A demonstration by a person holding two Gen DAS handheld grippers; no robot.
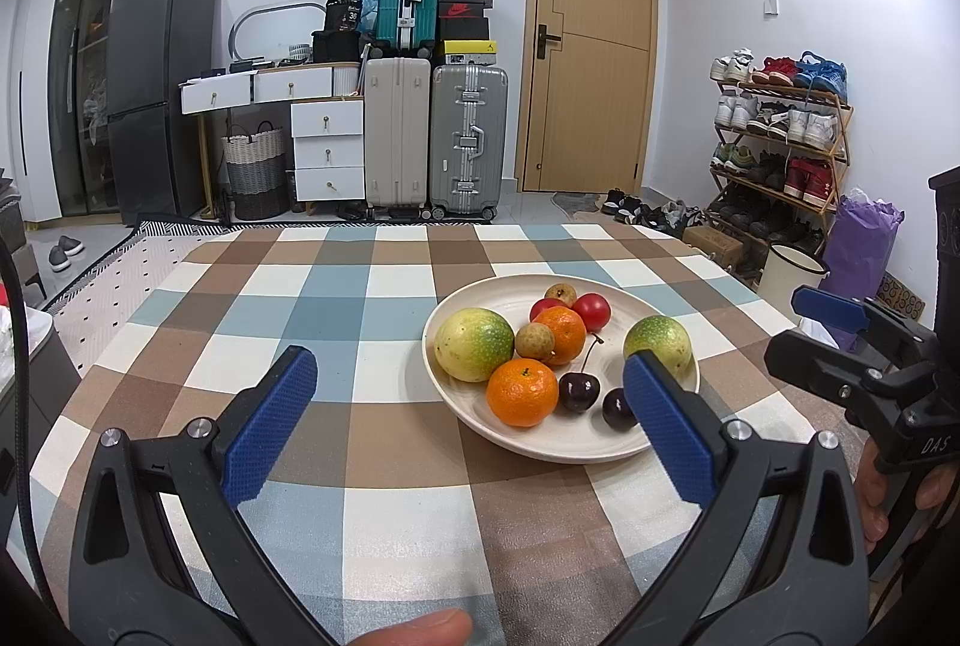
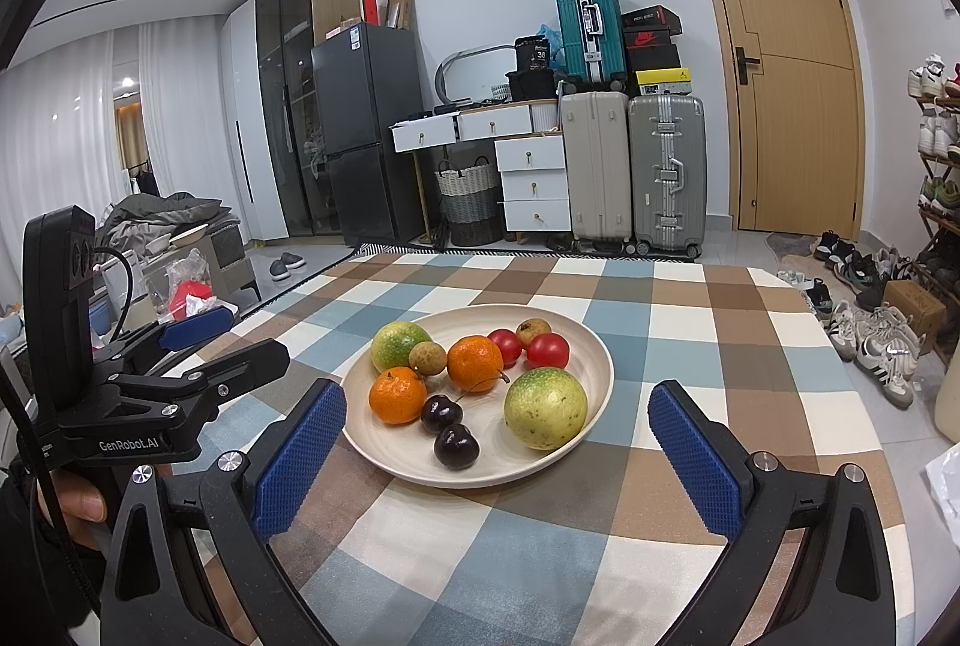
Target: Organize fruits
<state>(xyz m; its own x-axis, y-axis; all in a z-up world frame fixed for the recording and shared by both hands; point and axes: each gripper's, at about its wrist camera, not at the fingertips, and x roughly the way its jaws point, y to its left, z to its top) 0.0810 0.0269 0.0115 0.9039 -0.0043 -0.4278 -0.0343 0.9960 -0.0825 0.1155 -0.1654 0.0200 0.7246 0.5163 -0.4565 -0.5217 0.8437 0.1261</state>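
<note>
Both grippers, left [image 1: 468, 406] and right [image 2: 498, 436], are hovering with jaws spread and empty before the plate [image 2: 576, 442] at frame centre on the worktop [image 2: 720, 322], fruit crowding so a closing jaw risks nudging the cherries [image 2: 442, 413] rolling.

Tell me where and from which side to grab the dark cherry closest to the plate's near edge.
A judgement: with the right hand-held gripper, pinch the cherry across its round body, coming from the plate's near rim. That side is bare; the other cherry crowds its far side, so keep the fingers left and right.
</note>
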